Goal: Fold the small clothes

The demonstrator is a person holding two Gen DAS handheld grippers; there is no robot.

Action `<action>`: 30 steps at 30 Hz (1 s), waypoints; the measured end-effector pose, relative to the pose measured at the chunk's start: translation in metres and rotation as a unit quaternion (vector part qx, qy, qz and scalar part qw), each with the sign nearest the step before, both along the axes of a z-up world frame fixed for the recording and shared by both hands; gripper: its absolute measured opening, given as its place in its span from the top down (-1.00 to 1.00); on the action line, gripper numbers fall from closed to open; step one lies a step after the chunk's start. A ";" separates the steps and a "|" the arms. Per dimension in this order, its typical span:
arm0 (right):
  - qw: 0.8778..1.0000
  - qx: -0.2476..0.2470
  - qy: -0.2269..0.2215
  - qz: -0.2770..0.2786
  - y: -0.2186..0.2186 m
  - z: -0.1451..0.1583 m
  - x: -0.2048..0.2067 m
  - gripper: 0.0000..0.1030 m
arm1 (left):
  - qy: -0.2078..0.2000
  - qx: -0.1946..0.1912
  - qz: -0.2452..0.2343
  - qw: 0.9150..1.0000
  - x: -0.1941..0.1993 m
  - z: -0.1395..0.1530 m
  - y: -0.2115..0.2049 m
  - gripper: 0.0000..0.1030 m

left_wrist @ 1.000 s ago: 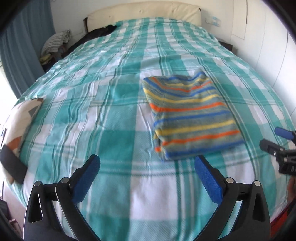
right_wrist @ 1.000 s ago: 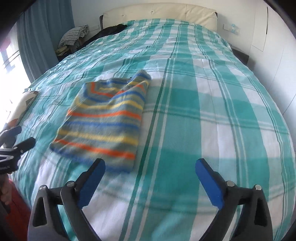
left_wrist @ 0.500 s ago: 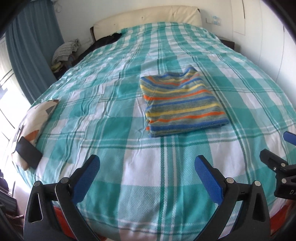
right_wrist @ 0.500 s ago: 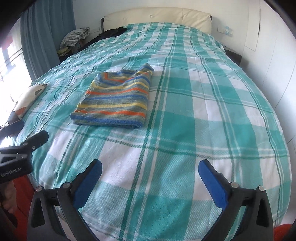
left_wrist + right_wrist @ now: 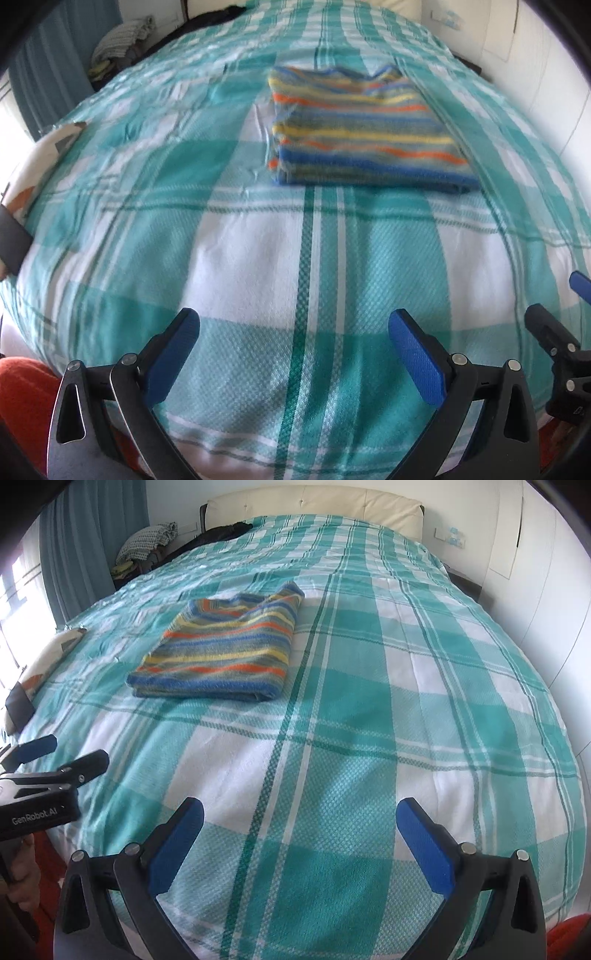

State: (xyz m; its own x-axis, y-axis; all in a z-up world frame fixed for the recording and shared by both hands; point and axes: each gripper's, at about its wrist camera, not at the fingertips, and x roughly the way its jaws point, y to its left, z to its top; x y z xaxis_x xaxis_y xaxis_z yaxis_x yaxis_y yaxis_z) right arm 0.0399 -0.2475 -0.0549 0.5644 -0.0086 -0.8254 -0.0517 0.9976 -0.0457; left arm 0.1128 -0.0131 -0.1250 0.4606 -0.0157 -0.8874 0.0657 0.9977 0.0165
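Observation:
A striped garment [image 5: 364,133] in blue, yellow and orange lies folded into a flat rectangle on the teal checked bedspread [image 5: 258,258]. It also shows in the right wrist view [image 5: 225,651], left of centre. My left gripper [image 5: 293,332] is open and empty over the foot of the bed, well short of the garment. My right gripper [image 5: 299,821] is open and empty, also over the foot of the bed. Each gripper shows at the edge of the other's view: the right gripper [image 5: 557,317] and the left gripper [image 5: 62,753].
A patterned pillow [image 5: 44,657] with a dark object on it lies at the bed's left edge. Clothes [image 5: 147,544] are piled by the teal curtain [image 5: 74,554] at the far left. A cream headboard [image 5: 314,502] stands at the back. White wardrobe doors [image 5: 546,572] line the right.
Both grippers have drawn back from the folded garment towards the foot of the bed and dropped lower. The garment has stayed in place. Both stay open.

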 end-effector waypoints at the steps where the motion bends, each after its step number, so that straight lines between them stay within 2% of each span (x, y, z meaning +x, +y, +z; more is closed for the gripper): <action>1: 1.000 -0.002 0.010 0.003 0.000 -0.009 0.002 -0.99 | 0.014 0.000 -0.004 1.000 0.002 -0.011 0.000 -0.99; 4: 0.998 -0.005 0.057 0.006 -0.001 -0.042 0.005 -0.99 | -0.015 0.003 -0.013 1.000 -0.005 -0.016 -0.001 -0.99; 5: 0.999 -0.003 0.055 0.002 -0.002 -0.046 0.004 -1.00 | -0.014 0.005 -0.011 1.000 -0.006 -0.015 -0.002 -0.99; 13: 0.998 -0.007 0.058 -0.008 -0.002 -0.052 0.002 -1.00 | -0.026 -0.001 -0.005 1.000 -0.011 -0.016 -0.004 -0.99; 18: 0.998 -0.022 0.056 -0.007 0.002 -0.057 0.003 -1.00 | -0.023 0.010 -0.009 1.000 -0.009 -0.019 -0.005 -0.99; 22: 0.998 -0.021 0.059 -0.004 0.002 -0.055 0.004 -1.00 | -0.013 0.003 -0.011 1.000 -0.006 -0.013 -0.003 -0.99; 24: 0.998 -0.009 0.068 -0.008 -0.001 -0.041 0.005 -0.99 | -0.010 -0.007 0.000 1.000 -0.005 0.004 0.003 -1.00; 30: 0.999 -0.025 0.003 -0.025 0.005 0.055 -0.008 -0.99 | -0.098 -0.055 -0.009 0.994 -0.019 0.094 0.018 -1.00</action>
